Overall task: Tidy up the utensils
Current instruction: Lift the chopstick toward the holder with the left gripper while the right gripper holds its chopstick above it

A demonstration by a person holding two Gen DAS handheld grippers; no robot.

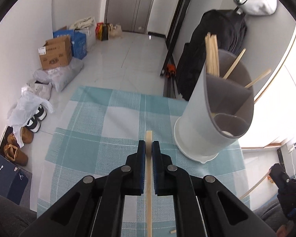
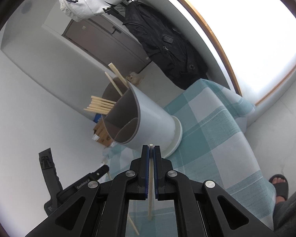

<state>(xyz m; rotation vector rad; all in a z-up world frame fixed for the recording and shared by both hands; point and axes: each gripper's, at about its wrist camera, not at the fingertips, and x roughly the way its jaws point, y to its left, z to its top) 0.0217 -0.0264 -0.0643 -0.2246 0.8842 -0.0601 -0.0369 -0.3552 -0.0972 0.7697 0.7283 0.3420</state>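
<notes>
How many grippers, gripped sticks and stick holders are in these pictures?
Grippers: 2, left gripper and right gripper
Gripped sticks: 2, wooden stick and pale stick
Holders: 1, grey holder
Total: 5

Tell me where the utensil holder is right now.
The utensil holder stands on the checked cloth toward the right of the left wrist view, ahead and right of the left gripper, with chopsticks inside.
</notes>
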